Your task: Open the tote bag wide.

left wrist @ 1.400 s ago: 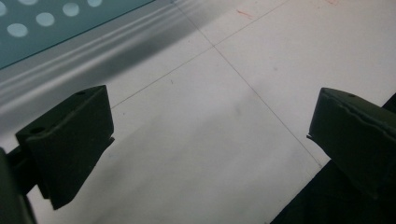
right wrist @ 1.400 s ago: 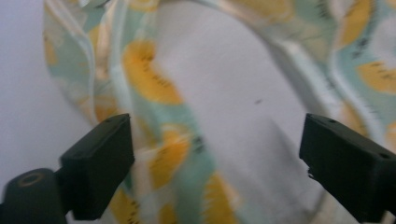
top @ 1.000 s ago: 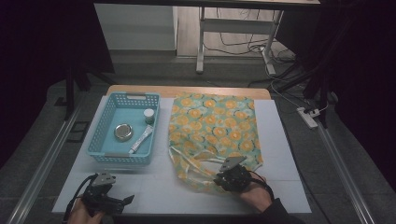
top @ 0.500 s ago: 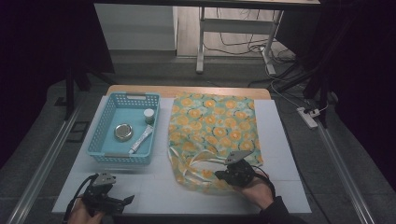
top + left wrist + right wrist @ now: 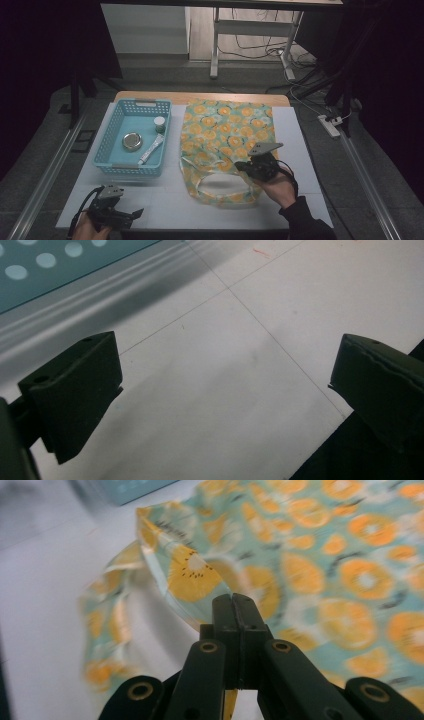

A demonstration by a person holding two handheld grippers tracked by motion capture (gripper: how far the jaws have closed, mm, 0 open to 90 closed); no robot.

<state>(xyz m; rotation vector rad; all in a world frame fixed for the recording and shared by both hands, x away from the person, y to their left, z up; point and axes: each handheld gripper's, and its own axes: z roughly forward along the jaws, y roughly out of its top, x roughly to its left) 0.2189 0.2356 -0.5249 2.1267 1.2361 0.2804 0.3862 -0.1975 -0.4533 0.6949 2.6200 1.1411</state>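
Now: right gripper [image 5: 235, 605] clamped on the handle of the orange-print bag [image 5: 227, 130], mid-table | left gripper [image 5: 131, 214] jaws apart over bare board | blue basket [image 5: 116, 120] left of bag, nothing between.

This looks like a lab or recording room set up for handling trials, not a home. A white worktop [image 5: 305, 150] on a wooden table stands amid grey carpet [image 5: 45, 150], lit from above while the surroundings fall dark. Metal rails [image 5: 45, 172] run along both sides on the floor. Behind, bare desk legs [image 5: 215, 45] rise over tangled cables [image 5: 260, 47], and a power strip [image 5: 330, 126] lies to the right.
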